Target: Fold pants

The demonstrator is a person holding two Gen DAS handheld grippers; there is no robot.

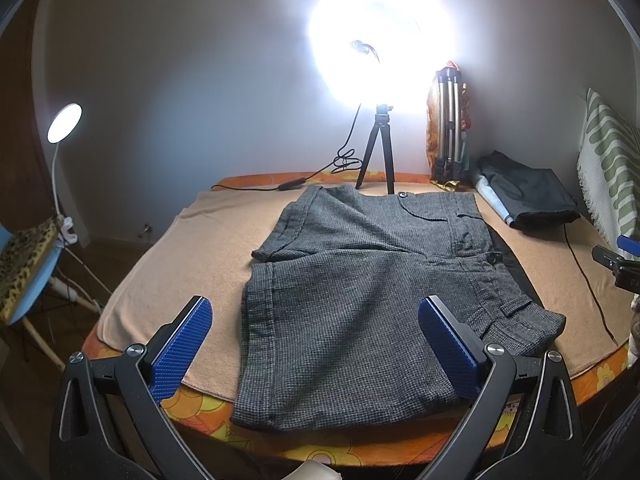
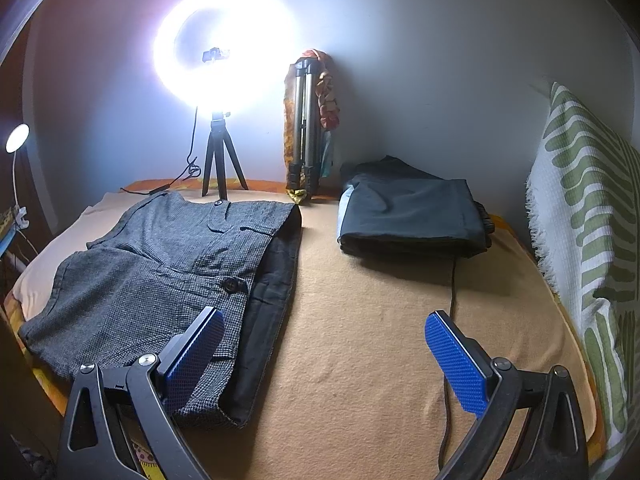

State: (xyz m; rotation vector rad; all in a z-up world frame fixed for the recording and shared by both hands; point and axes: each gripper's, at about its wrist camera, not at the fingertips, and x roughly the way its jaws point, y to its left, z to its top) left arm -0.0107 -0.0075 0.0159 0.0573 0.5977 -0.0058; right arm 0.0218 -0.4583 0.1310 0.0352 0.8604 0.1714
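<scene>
while the shorts [image 1: 360, 280] lie flat on the blanket [image 2: 380, 340], left gripper [image 1: 316, 350] and right gripper [image 2: 324, 356] hover with fingers [image 1: 182, 348] spread, gripping nothing.

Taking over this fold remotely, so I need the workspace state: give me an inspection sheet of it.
Surface: tan blanket over an orange floral cover.
Job's things: grey shorts lying flat, unfolded, near hem overhanging the blanket edge.
Clutter: folded dark garment; folded tripod against the wall.
Grippers: left hand-held gripper open above the shorts; right hand-held gripper open, holding nothing.
Cables: black cable across the blanket.
Surroundings: ring light, desk lamp, patterned throw.
</scene>
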